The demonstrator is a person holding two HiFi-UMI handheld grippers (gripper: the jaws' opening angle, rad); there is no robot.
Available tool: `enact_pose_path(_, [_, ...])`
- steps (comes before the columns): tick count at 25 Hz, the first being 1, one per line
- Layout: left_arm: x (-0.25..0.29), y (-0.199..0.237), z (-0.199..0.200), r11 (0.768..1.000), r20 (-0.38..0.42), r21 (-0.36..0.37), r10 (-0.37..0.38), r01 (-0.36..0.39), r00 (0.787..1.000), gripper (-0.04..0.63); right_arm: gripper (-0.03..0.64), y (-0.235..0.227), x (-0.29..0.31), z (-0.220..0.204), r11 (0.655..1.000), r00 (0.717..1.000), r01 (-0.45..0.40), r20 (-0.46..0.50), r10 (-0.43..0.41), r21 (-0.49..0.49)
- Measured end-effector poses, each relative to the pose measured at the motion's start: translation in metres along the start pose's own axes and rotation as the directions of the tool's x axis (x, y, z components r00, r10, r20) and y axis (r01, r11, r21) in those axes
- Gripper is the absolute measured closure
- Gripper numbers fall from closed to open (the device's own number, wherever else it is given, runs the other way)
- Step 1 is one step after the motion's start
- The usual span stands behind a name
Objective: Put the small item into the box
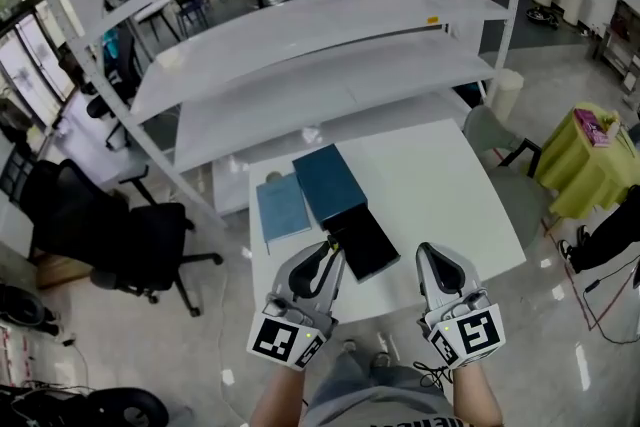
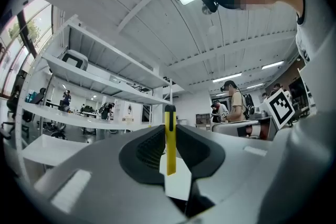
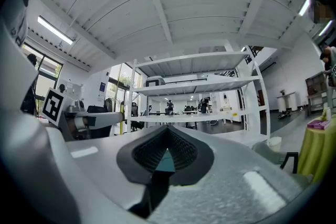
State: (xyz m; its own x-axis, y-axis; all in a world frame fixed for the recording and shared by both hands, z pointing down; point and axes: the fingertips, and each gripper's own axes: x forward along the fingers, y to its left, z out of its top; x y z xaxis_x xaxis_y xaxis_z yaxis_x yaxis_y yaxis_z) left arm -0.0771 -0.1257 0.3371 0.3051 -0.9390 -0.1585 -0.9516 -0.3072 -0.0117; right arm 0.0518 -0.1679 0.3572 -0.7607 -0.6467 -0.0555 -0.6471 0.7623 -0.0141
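A dark teal box (image 1: 330,183) lies on the white table (image 1: 430,185), with a black open part (image 1: 365,243) at its near end and a light blue lid (image 1: 282,207) flat to its left. My left gripper (image 1: 323,253) hovers at the table's near edge, just left of the black part. In the left gripper view, the left gripper (image 2: 169,136) is shut on a thin yellow small item (image 2: 169,139) that stands upright between the jaws. My right gripper (image 1: 432,257) is held to the right of the box. Seen in its own view, the right gripper (image 3: 168,134) is shut and holds nothing.
A white shelving rack (image 1: 330,45) stands behind the table. A black office chair (image 1: 130,235) is on the left, a grey chair (image 1: 500,150) on the right, and a table with a yellow-green cloth (image 1: 590,160) at the far right. The person's legs are below the grippers.
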Motion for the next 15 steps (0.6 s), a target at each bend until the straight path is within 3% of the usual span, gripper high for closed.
enact_pose_path(5, [0.022,0.006,-0.027,0.998,-0.096,0.002,-0.056,0.056,0.994,0.512,0.614,-0.009,0.007,-0.008,0.999,0.999,0.039,-0.031,-0.039,-0.004])
enact_pose_path(15, [0.048,0.008,-0.094,0.985,-0.257,-0.026,-0.169,0.168,0.951,0.512,0.614,-0.024,0.017,-0.025,0.993,0.991,0.113,-0.078,-0.111,0.016])
